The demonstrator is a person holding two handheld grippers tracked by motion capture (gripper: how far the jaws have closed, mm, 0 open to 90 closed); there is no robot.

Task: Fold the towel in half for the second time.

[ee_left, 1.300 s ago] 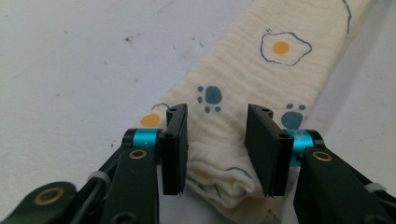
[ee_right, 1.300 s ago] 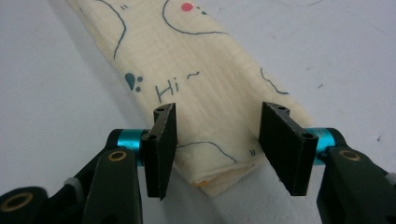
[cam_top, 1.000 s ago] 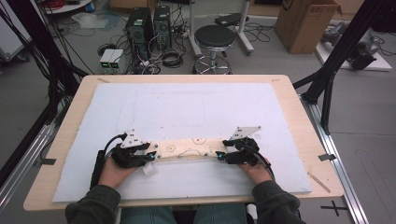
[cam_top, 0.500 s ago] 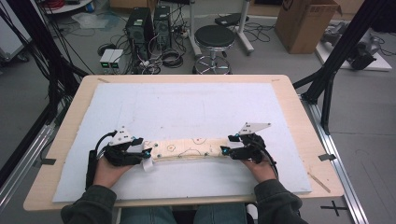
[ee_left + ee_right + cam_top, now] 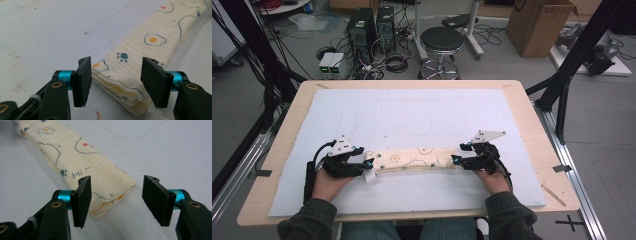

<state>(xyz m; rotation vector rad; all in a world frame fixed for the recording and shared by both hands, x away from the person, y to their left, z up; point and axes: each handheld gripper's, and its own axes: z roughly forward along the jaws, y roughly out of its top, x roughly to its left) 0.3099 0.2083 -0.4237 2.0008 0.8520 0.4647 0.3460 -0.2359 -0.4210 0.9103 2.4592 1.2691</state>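
A long, narrow folded cream muslin cloth [image 5: 416,160] printed with fried eggs and paw marks lies flat on the pale blue mat [image 5: 412,115] covering the wooden surface [image 5: 532,125], near the person's edge. The left gripper [image 5: 368,164] sits at the cloth's left end; its jaws have just been opening and stand apart, the folded end [image 5: 125,92] between them without being pressed. The right gripper [image 5: 455,159] is at the cloth's right end, jaws apart, with the cloth's corner [image 5: 112,192] lying loose between them.
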